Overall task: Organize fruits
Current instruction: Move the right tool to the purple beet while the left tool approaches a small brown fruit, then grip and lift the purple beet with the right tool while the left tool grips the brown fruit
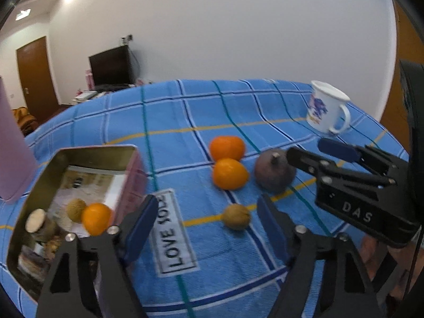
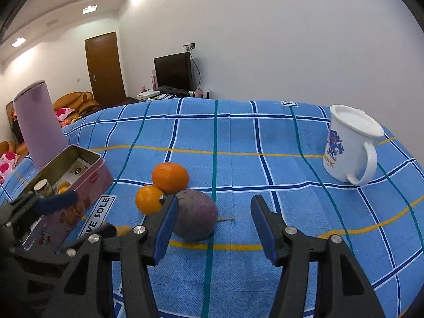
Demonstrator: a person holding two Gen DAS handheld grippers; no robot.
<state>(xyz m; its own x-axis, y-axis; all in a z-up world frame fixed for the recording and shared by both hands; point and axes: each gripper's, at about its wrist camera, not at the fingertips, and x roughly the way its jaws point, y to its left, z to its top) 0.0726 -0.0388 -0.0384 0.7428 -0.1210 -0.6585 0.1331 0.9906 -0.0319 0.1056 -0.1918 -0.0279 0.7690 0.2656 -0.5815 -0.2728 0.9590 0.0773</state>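
Note:
Two oranges lie together on the blue checked cloth, the far one (image 1: 227, 147) (image 2: 170, 177) and the near one (image 1: 230, 173) (image 2: 149, 199). A dull purple round fruit (image 1: 274, 171) (image 2: 197, 218) lies right of them. A small brown fruit (image 1: 236, 220) lies nearer. An open pink tin (image 1: 132, 182) (image 2: 87, 182) at the left holds an orange (image 1: 96, 217), a small brown fruit (image 1: 75, 209) and a small jar (image 1: 35, 220). My left gripper (image 1: 208, 221) is open and empty, just before the small brown fruit. My right gripper (image 2: 213, 224) (image 1: 308, 151) is open, next to the purple fruit.
A white lidded mug (image 1: 327, 107) (image 2: 349, 144) stands at the far right of the cloth. A tall lilac canister (image 2: 39, 122) (image 1: 13, 143) stands behind the tin. A "LOVE SOLE" label (image 1: 172, 232) is sewn on the cloth beside the tin.

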